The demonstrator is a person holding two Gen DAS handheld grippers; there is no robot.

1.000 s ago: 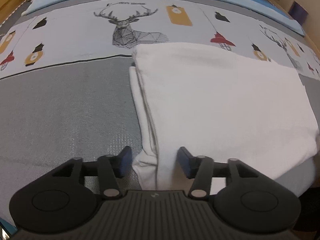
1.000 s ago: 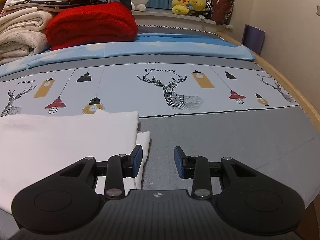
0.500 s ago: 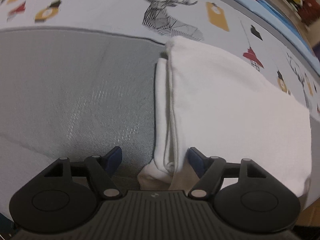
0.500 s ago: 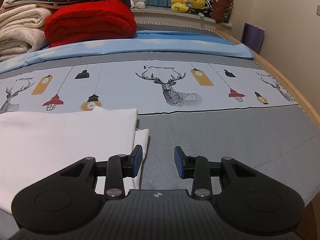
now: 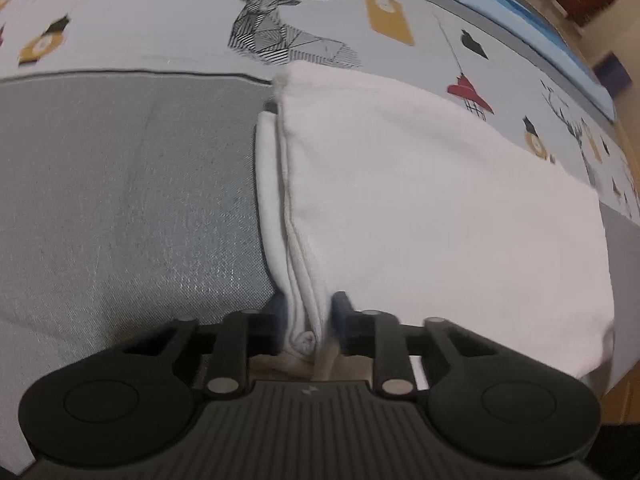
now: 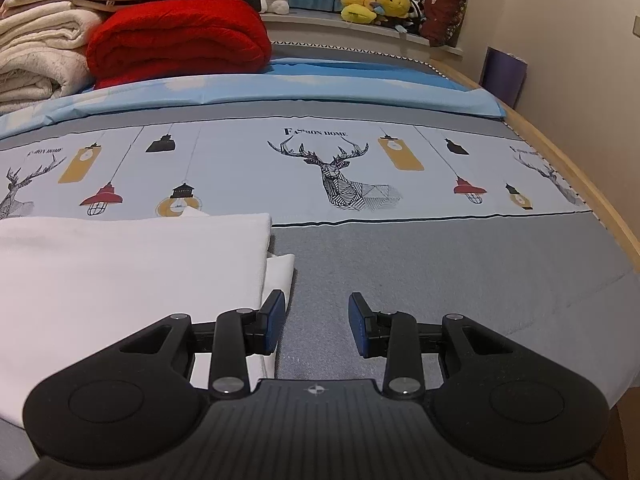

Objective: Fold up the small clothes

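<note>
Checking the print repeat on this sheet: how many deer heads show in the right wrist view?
3: a full deer at centre, one cut off at the left edge, one faint near the right edge.

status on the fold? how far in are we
Done: the white garment already lies folded into a flat rectangle on the bedsheet, layered edges along its left side. In hand: the left gripper has just been closing, jaws pinching the near corner of those layers. The right gripper is open over bare sheet beside the garment's other end, holding nothing. Left: probably a right-side grip and one more fold.
</note>
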